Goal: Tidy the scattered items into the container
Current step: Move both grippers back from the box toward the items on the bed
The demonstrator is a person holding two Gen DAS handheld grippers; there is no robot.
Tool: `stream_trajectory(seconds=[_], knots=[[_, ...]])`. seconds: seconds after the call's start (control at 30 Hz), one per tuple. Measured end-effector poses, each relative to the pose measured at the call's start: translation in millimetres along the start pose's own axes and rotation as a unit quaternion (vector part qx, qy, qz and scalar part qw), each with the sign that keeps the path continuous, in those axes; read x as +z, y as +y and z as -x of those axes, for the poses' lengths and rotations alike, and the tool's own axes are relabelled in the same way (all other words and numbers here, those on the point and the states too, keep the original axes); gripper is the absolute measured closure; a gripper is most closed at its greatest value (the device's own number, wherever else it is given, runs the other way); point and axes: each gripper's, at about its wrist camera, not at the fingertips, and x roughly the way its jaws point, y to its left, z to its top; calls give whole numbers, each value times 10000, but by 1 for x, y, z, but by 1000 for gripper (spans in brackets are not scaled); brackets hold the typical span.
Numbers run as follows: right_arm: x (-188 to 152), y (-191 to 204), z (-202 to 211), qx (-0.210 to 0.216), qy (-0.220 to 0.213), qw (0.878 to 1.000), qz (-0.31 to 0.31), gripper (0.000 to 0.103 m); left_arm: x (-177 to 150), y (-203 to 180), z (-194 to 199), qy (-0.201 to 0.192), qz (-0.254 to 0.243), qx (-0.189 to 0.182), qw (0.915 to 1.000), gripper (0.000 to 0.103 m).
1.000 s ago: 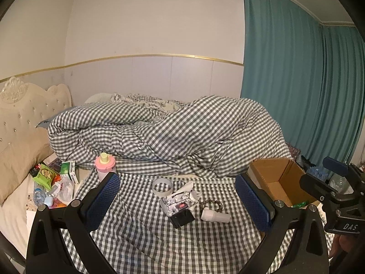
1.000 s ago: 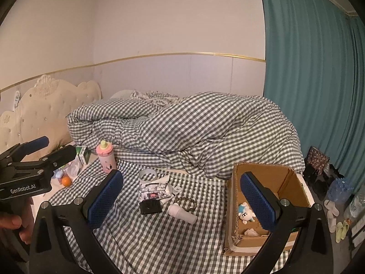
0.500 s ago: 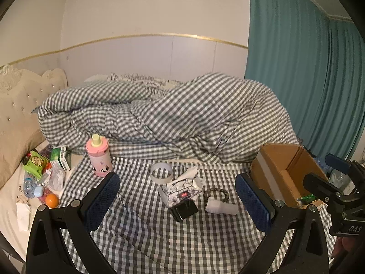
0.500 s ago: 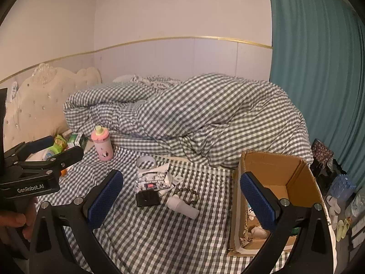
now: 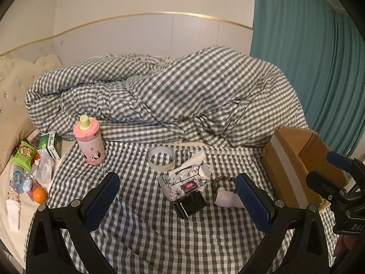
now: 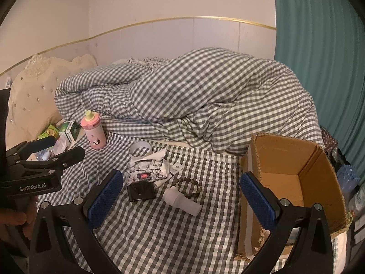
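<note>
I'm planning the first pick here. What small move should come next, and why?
Probably ease the right gripper down onto the white bottle. Both grippers are open and empty, that bottle lies loose on the checked sheet, and it is the item nearest the cardboard box.

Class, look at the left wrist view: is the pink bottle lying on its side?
No, the pink bottle stands upright on the checked sheet, its yellow spout pointing up.
</note>
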Motion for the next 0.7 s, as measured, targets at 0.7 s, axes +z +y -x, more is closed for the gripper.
stream_trajectory(seconds=[0.7], knots=[[-30, -13, -87, 149, 749, 9970, -111, 0, -33, 7, -96, 805, 9, -48, 9967, 0]])
